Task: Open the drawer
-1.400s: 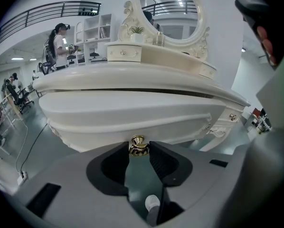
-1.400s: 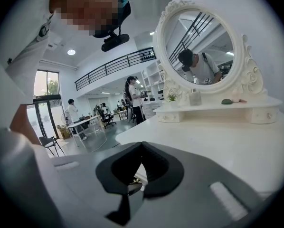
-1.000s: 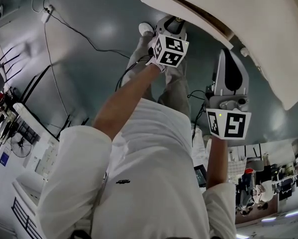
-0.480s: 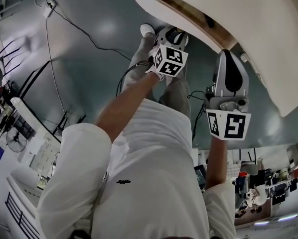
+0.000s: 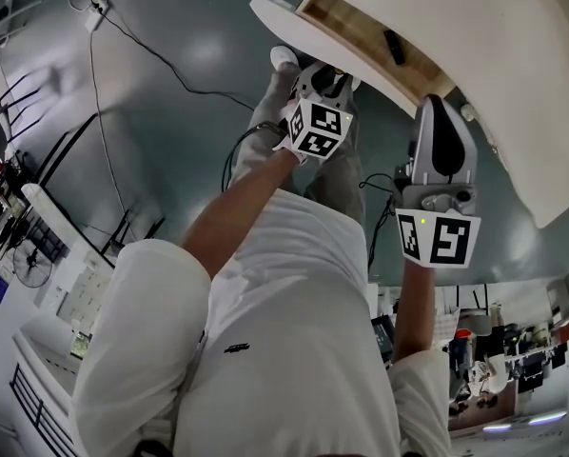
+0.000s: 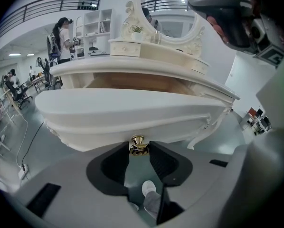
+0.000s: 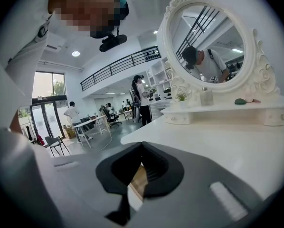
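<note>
left tongs [image 6: 138,149]: closed on the brass knob [image 6: 138,144], one dark pad at each side of it, right at the tips; aimed down at a slant in the head view.
brass knob: fixed low at the middle of the drawer front, seated between the two pads.
drawer [image 6: 132,110]: white with a curved front; stands part-way out from under the tabletop [image 7: 227,148], a strip of its wooden inside open to the head view.
small dark item [image 5: 394,46]: lies inside the drawer, toward its right part; kind not clear.
right tongs [image 7: 141,146]: closed, tips touching, nothing between them; held to the right of the drawer at the tabletop's front edge, well apart from the left tongs, facing across the tabletop toward the mirror.
oval mirror [image 7: 211,46]: upright at the back of the tabletop in a carved white frame; reflects a person in a cap, bent forward.
low shelf [image 7: 227,109]: under the mirror; carries a small potted plant [image 7: 181,97], a clear jar [image 7: 206,97] and a green item [image 7: 240,101].
shoe [image 6: 148,189]: white, on the grey floor [image 5: 189,160], seen through the gap behind the left pads.
background: person [image 6: 63,37] standing beside white shelving [image 6: 92,30].
</note>
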Available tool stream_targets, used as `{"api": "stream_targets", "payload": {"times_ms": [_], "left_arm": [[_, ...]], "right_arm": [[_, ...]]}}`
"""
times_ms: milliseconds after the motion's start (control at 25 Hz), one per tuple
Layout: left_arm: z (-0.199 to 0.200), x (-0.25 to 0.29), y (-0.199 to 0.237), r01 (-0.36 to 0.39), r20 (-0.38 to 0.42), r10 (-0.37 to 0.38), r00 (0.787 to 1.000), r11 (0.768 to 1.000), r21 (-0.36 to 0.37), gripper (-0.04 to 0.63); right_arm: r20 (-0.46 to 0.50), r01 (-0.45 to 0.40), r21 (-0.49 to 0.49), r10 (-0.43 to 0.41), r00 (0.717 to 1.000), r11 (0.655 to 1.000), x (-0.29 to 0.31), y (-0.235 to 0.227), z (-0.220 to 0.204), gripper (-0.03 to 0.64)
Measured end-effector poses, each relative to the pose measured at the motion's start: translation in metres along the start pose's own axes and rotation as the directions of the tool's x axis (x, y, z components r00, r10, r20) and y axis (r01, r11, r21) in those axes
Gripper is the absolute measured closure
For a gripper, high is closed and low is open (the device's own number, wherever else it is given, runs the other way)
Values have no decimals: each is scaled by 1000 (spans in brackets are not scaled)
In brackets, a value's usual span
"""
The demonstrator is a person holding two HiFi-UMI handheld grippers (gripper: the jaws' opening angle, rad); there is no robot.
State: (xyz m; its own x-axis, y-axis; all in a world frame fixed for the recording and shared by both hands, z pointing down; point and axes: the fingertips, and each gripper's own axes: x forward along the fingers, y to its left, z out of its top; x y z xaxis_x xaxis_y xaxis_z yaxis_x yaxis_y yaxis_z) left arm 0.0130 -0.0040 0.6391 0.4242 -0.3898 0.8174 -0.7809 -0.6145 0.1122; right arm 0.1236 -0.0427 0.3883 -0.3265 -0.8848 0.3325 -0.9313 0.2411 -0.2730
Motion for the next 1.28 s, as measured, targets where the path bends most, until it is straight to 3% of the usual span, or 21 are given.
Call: {"api": "stream_targets", "payload": {"times_ms": [1280], "left_arm": [[-72,-44,-2,27,-53,-29,998,999,-43,457]], "right_arm": [[-1,-41,-18,41,999,999,-4,28,-8,606]]}}
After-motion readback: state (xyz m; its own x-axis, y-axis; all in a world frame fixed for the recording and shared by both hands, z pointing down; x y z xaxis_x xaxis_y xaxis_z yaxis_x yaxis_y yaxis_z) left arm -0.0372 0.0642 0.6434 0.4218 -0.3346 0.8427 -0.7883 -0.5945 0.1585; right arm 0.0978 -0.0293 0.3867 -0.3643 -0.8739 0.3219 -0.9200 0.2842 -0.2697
